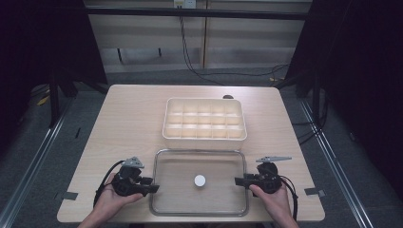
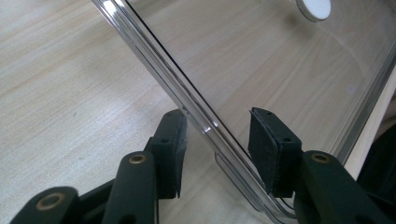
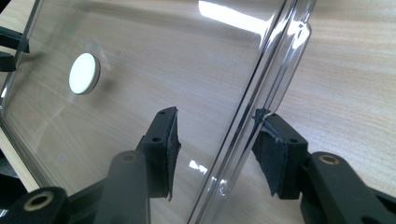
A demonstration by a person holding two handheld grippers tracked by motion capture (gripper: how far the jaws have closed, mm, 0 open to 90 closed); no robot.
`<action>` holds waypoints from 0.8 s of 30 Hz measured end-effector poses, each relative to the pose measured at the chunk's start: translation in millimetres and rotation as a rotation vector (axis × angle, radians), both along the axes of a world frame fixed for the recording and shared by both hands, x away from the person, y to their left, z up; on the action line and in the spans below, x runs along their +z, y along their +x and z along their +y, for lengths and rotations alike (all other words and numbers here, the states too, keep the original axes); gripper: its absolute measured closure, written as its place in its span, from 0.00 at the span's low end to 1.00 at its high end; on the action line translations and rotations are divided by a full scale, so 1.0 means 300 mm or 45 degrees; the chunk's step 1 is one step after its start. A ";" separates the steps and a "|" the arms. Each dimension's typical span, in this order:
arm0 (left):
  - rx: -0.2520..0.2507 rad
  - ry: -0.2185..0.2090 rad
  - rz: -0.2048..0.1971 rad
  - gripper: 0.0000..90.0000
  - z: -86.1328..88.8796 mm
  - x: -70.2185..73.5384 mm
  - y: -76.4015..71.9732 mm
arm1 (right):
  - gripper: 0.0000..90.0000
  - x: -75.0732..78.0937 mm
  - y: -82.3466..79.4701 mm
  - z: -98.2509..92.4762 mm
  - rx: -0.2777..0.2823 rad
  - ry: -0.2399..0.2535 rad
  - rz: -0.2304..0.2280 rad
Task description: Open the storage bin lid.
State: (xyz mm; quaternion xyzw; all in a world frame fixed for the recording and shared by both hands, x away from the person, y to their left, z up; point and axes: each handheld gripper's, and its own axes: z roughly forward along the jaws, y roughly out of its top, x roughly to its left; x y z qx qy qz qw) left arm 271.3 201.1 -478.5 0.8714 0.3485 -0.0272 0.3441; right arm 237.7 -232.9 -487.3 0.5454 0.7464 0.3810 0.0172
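At the near edge of the table (image 1: 119, 114), both tongs straddle the short rims of the clear lid (image 1: 176, 164). Left gripper (image 2: 217, 151): jaws apart, rim passing between the pads with a gap on each side. Right gripper (image 3: 217, 149): jaws apart; the far pad appears to sit at the rim, the near pad stands clear, so no clamp.

The lid lies flat with its white knob (image 1: 199, 180) up, just in front of the open compartment box (image 1: 204, 137).

Step in hand, as judged: the lid is set down and released. Next move: draw both tongs outward, level, without dragging the rim.
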 end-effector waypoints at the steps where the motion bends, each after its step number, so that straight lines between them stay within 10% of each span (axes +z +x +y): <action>1: 0.000 0.000 0.000 0.63 0.000 0.000 0.000 | 0.57 0.000 0.000 0.000 0.000 0.000 0.000; 24: 0.013 0.010 0.029 0.57 -0.017 -0.018 0.012 | 0.48 -0.015 0.018 0.025 -0.011 -0.078 -0.020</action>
